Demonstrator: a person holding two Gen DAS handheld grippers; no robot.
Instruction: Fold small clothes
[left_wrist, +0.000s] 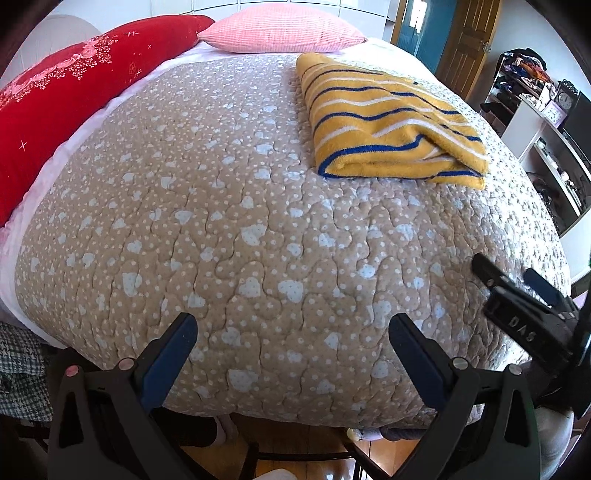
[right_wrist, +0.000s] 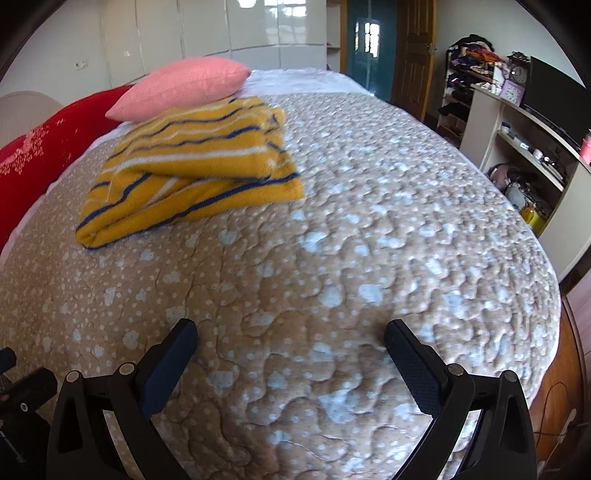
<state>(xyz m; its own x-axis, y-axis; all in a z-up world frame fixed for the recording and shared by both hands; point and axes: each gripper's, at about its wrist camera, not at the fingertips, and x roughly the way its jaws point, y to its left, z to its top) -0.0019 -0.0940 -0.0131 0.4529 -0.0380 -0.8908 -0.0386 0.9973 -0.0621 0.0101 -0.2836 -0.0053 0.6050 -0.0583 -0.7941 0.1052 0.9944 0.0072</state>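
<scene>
A yellow garment with blue and white stripes (left_wrist: 388, 118) lies folded in a thick rectangle on the far part of the bed. The right wrist view shows the same garment (right_wrist: 195, 166) at its upper left, just below a pink pillow. My left gripper (left_wrist: 293, 332) hangs open over the near edge of the beige quilt (left_wrist: 221, 221), well short of the garment and holding nothing. My right gripper (right_wrist: 290, 336) is open too, empty, above the quilt (right_wrist: 369, 258). In the left wrist view the right gripper (left_wrist: 517, 284) shows at the right edge.
A pink pillow (left_wrist: 280, 29) and a red pillow (left_wrist: 66, 96) lie at the head of the bed. White shelves with clutter (right_wrist: 524, 147) and a clothes rack (right_wrist: 469, 66) stand to the right. A wooden door (right_wrist: 413, 51) is behind. Wooden floor shows below the bed edge.
</scene>
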